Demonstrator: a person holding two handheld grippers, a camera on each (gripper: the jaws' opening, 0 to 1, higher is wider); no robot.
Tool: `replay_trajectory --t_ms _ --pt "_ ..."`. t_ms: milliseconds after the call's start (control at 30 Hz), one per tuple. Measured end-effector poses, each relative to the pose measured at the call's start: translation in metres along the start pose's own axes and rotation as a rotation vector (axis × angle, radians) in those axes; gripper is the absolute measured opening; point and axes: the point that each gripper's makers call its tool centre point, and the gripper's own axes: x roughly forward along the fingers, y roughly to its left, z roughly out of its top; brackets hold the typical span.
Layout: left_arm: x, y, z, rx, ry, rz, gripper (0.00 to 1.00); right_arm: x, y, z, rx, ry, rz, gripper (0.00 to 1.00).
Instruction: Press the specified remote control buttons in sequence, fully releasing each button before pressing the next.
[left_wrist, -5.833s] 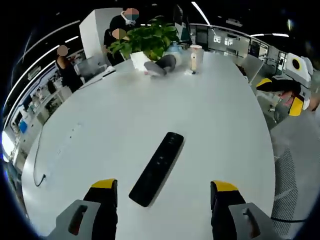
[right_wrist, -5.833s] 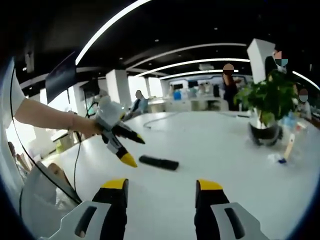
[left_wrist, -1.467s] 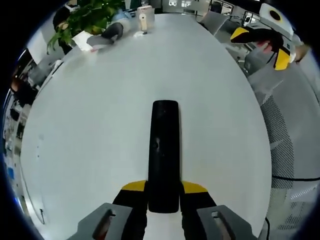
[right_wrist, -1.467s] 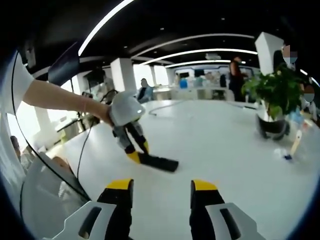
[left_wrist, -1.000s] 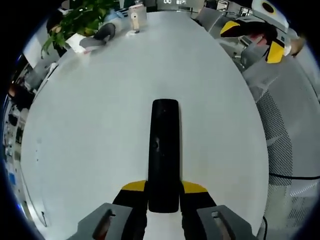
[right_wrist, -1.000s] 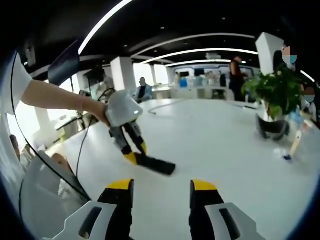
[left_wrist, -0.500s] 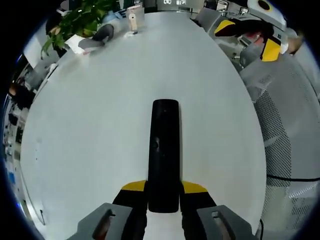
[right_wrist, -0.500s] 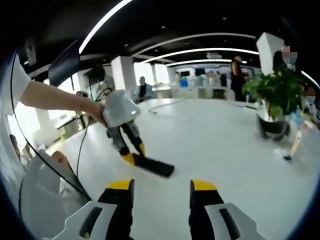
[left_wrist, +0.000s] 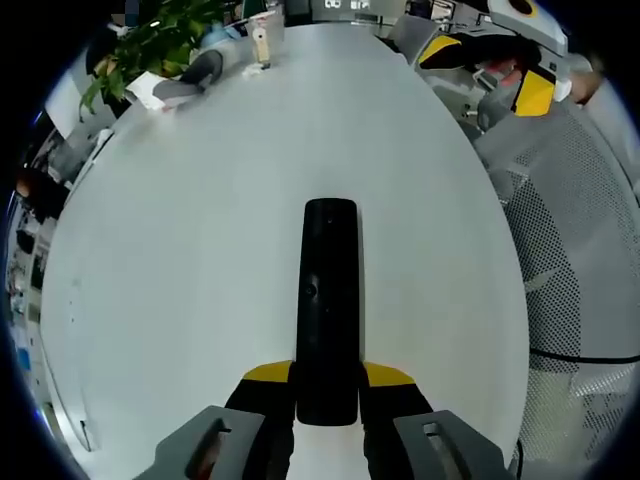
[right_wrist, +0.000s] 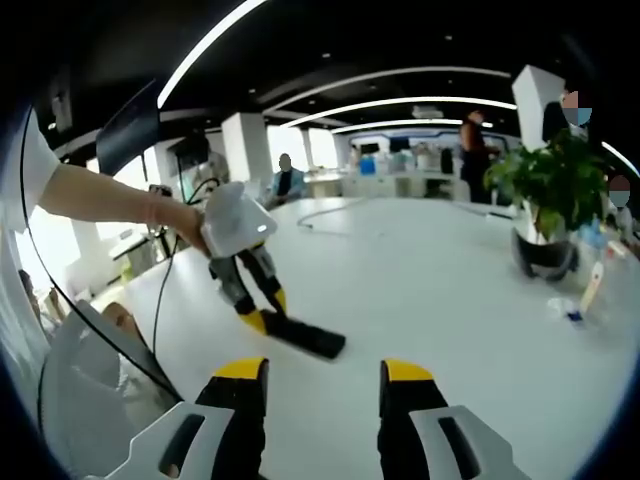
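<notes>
Remote control (left_wrist: 329, 300): slim black bar, lying lengthwise straight out from the left gripper (left_wrist: 328, 375), near end pinched between its two yellow-tipped jaws. In the right gripper view the same remote (right_wrist: 302, 336) looks lifted just off the white table (left_wrist: 200, 250) at its gripped end, far end low; whether it touches the tabletop I cannot tell. One small round button partway along the top face; other keys too dark to make out.

Handling, judged: rigid plastic shell, light, smooth sides likely slippery against the pads. Gripped at one end, it will tend to pivot when pressed toward the far end. Better hold: across the narrow sides, clear of the keys, as now. Press straight down with a single jaw tip and lift fully clear between presses.

Right gripper (right_wrist: 316, 385): jaws spread, nothing between them, well back from the remote, which sits ahead and slightly left of it. Seen from the left gripper, it (left_wrist: 500, 70) hangs far ahead and to the right, past the table edge.

Writing: none readable on the remote or elsewhere.

Beyond: potted plant (right_wrist: 551, 205) at the far end of the table, a small pale bottle (left_wrist: 261, 40) near it.
</notes>
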Motion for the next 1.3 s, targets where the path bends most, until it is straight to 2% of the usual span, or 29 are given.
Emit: replay_trajectory --t_ms 600,833,1300 --pt "0.000 -0.019 0.001 -0.001 -0.027 0.001 0.23 0.000 0.001 -0.002 -0.009 0.007 0.003 0.41" --pt "0.000 -0.028 0.002 -0.018 -0.055 0.008 0.23 0.000 0.000 -0.002 -0.008 0.007 -0.001 0.41" --pt "0.001 -0.039 0.002 0.040 -0.006 -0.021 0.24 0.001 0.001 -0.003 -0.015 0.018 0.005 0.41"
